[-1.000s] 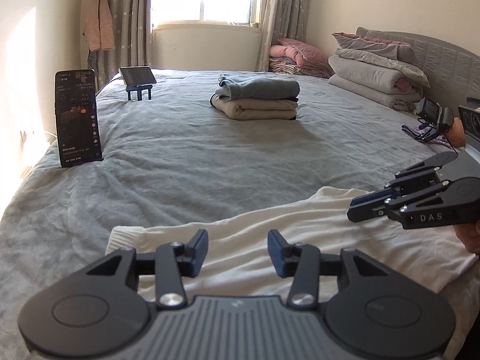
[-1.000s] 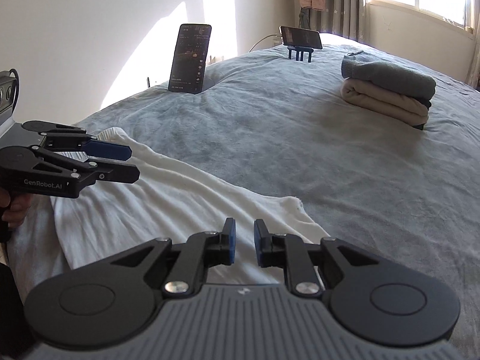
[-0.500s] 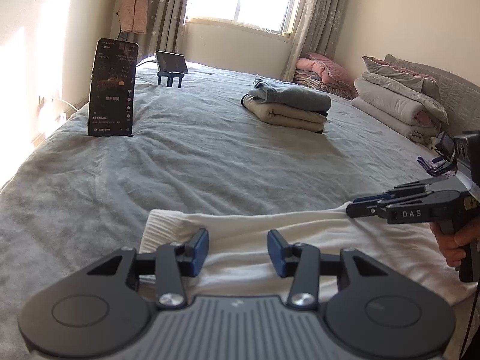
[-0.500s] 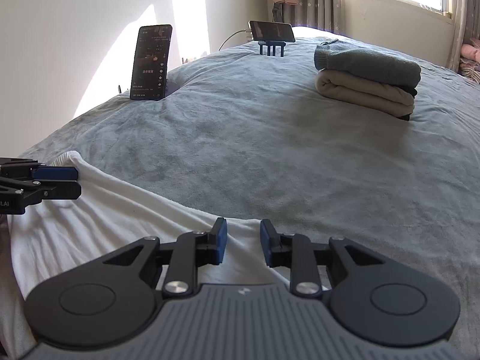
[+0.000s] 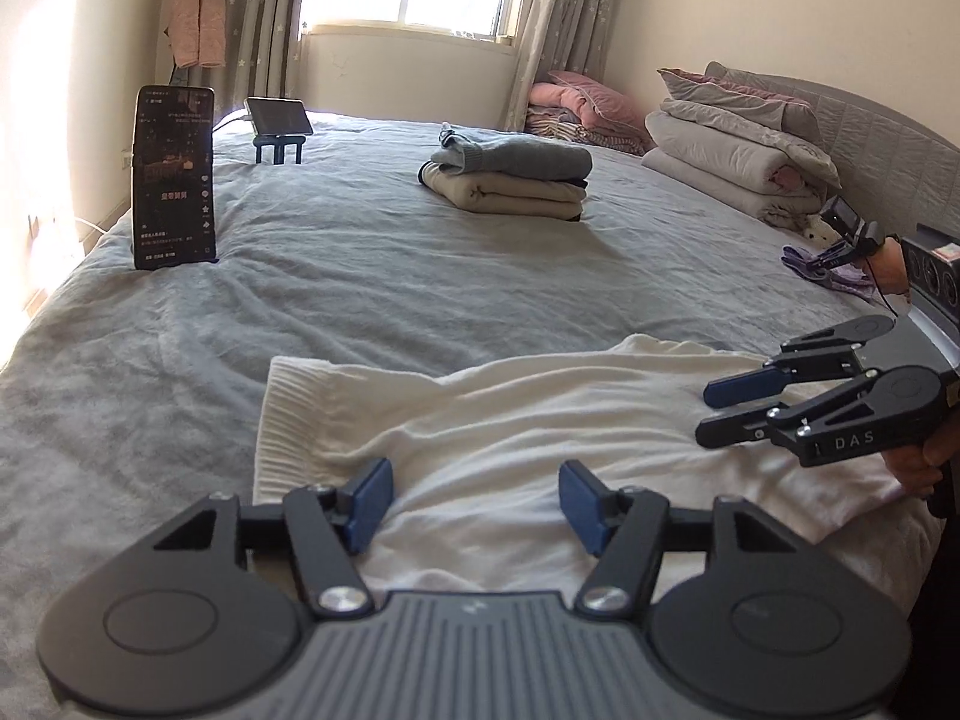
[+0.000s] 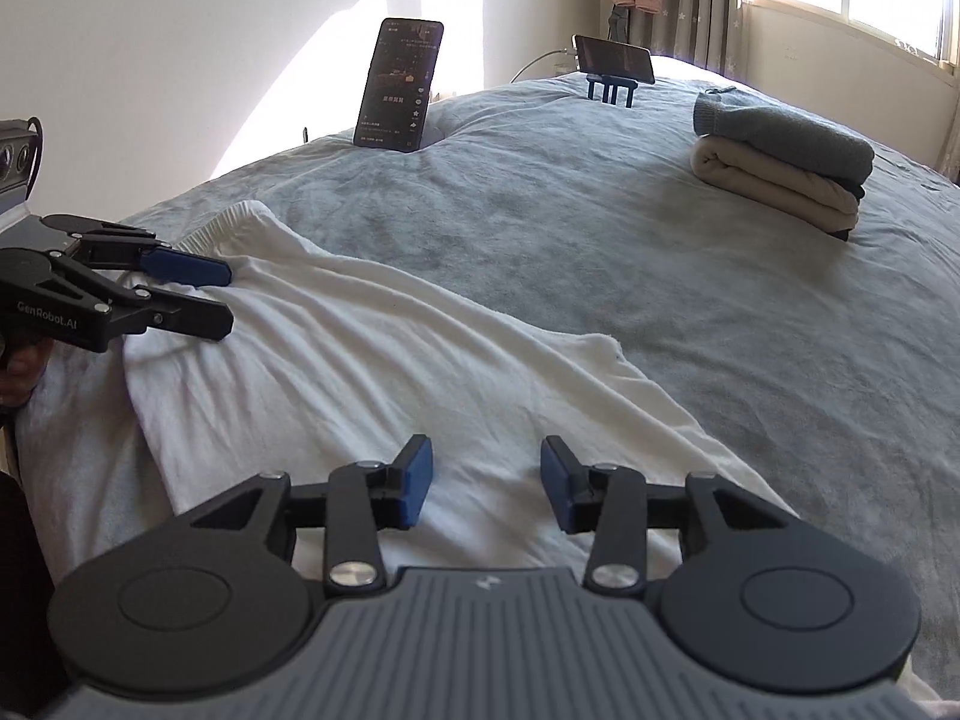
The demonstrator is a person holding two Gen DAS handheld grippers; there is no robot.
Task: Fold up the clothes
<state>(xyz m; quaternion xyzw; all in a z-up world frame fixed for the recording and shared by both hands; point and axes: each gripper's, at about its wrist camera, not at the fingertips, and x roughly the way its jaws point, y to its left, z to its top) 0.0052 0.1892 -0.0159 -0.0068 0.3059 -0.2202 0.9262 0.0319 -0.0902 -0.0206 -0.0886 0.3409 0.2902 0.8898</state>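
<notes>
Phone [image 5: 174,177]: upright on the grey bed [image 5: 390,276] at ten o'clock in the left wrist view, well clear of the work.
Second phone [image 5: 279,117]: on a small stand at eleven o'clock, farther back.
Folded stack [image 5: 510,180]: grey piece on beige at twelve o'clock, well apart from both tools; presumably garments already done.
White garment [image 5: 510,420]: spread across the near edge of the bed, ribbed hem at its left end, wrinkled, one fold apparently laid over.
Left gripper [image 5: 474,507]: jaws opening, pads apart, nothing pinched; cloth lies under and between them at six o'clock.
Right gripper [image 6: 485,483]: jaws opening too, pads apart, nothing clamped; it shows at three o'clock in the left wrist view, over the garment's right end.
Garment against tools: the left tool sits just inside the hem end, the right tool above the opposite end, cloth stretching between them.
Step in hand: by my reading, letting go after a fold and setting up the next pinch.
Doing it well: let both jaws clear the fabric fully before lifting, so no layer drags up; then take the two near corners together, catch both layers, and carry them level toward twelve o'clock so the edges meet squarely.
Bedding [image 5: 738,144]: piled at two o'clock by the headboard.
</notes>
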